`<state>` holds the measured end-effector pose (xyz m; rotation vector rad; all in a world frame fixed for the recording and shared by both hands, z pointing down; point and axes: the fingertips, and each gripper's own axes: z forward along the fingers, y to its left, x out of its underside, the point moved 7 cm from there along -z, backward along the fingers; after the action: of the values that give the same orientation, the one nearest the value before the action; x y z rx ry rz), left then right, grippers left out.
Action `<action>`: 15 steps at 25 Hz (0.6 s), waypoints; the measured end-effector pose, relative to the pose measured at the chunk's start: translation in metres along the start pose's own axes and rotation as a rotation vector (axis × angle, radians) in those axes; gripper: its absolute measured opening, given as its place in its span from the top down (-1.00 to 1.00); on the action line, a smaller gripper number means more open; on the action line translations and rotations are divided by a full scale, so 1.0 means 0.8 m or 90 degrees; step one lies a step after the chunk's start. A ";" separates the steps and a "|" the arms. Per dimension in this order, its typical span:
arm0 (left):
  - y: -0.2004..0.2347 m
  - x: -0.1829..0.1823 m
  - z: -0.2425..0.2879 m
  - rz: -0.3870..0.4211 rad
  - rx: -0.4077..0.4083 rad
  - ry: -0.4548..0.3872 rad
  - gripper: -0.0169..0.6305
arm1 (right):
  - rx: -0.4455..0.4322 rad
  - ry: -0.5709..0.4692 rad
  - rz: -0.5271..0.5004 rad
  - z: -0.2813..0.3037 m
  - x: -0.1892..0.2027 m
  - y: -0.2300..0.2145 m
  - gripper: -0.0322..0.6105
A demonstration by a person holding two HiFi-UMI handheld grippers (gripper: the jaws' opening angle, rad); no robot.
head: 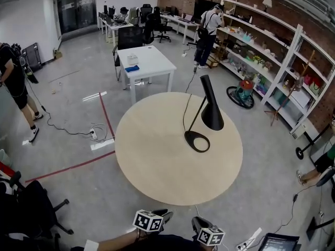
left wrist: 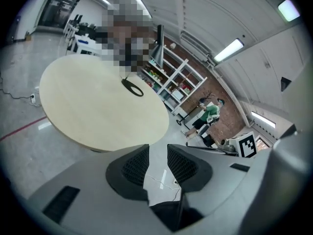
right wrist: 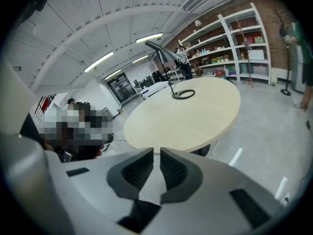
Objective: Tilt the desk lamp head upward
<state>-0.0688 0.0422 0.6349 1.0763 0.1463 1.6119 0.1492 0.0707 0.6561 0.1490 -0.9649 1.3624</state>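
Head view showed one black desk lamp [head: 211,114] standing right of centre on the single round, pale wooden table [head: 157,161]. Its ring-shaped base [head: 197,140] lay flat on the top, and its cone head hung over the base, pointing down. A thin cord [head: 183,114] ran from the base over the table's far edge.

Both tongs were well apart from the lamp, low at the near side of the table and off its edge. The left gripper [left wrist: 157,153] had its jaws a little apart, with only floor between them. The right gripper [right wrist: 157,155] had its jaws all but together, a bare slit between them, holding nothing. Two marker cubes showed at the bottom of the head view, one on the left gripper [head: 148,221] and one on the right gripper [head: 210,237]. The bottom edge cut off the right cube.

In the left gripper view a mosaic patch covered much of the lamp, leaving the ring base and part of the head. The right gripper view showed the lamp whole at the table's far side.

Beyond stood one white rectangular table [head: 152,61] and white shelving [head: 282,61] along the brick wall. Three people were visible: one in black at the left edge [head: 15,82], one by the shelves [head: 208,33], and one cut off at the right edge [head: 319,163].
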 end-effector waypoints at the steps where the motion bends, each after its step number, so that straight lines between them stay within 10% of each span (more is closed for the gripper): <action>1: 0.010 -0.007 -0.004 -0.004 0.000 -0.005 0.57 | 0.001 0.003 -0.009 0.008 -0.005 0.008 0.77; 15: 0.076 -0.071 0.002 -0.012 -0.005 -0.009 0.57 | 0.001 0.010 -0.046 0.079 -0.068 0.031 0.77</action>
<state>-0.1142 -0.0273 0.6405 1.0768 0.1414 1.5865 0.1017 -0.0017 0.6494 0.1727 -0.9365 1.2968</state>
